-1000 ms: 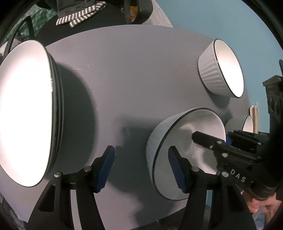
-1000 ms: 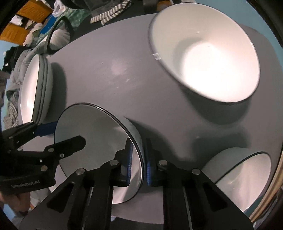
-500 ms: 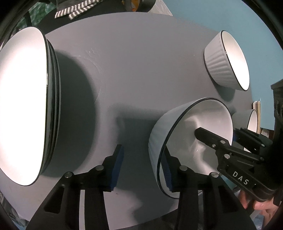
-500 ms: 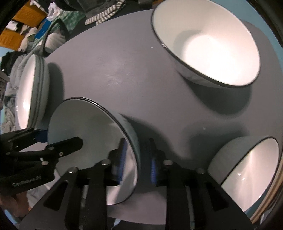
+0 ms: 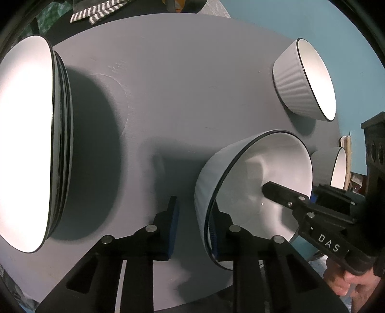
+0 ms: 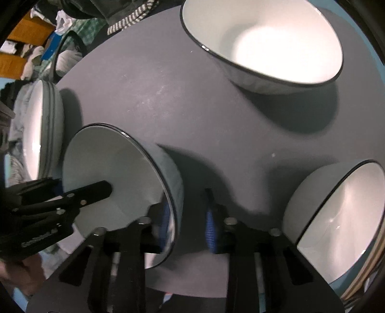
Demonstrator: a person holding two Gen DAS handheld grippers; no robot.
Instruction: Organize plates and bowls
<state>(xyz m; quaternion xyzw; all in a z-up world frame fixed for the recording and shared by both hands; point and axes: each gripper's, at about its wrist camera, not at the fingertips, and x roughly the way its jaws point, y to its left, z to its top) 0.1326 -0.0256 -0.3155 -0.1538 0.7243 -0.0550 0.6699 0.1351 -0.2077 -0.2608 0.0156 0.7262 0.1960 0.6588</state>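
Note:
A white bowl with a thin black rim [image 5: 252, 173] [image 6: 108, 163] sits near the front edge of the round grey table [image 5: 180, 84], tipped a little. My left gripper [image 5: 193, 228] straddles its near-left wall, one pad inside and one outside. Its jaws are closing, and a gap still shows beside the outer pad. My right gripper [image 6: 187, 226] straddles the opposite wall the same way. Its jaws are closing, with its outer pad clear of the wall. A stack of white plates [image 5: 26, 144] [image 6: 41, 134] lies to the left.
A ribbed white bowl [image 5: 288, 84] [image 6: 276, 41] stands at the back right. Another bowl [image 5: 336, 166] [image 6: 336, 204] sits at the right edge. A striped cloth [image 5: 101, 12] lies beyond the table. Dark furniture [image 5: 375, 144] rises on the right, and a hand [image 5: 349, 281] holds the right gripper.
The left jaws have narrowed from wide apart to close around the bowl's wall. The right jaws, pinched on the rim a second ago, now stand wider apart.

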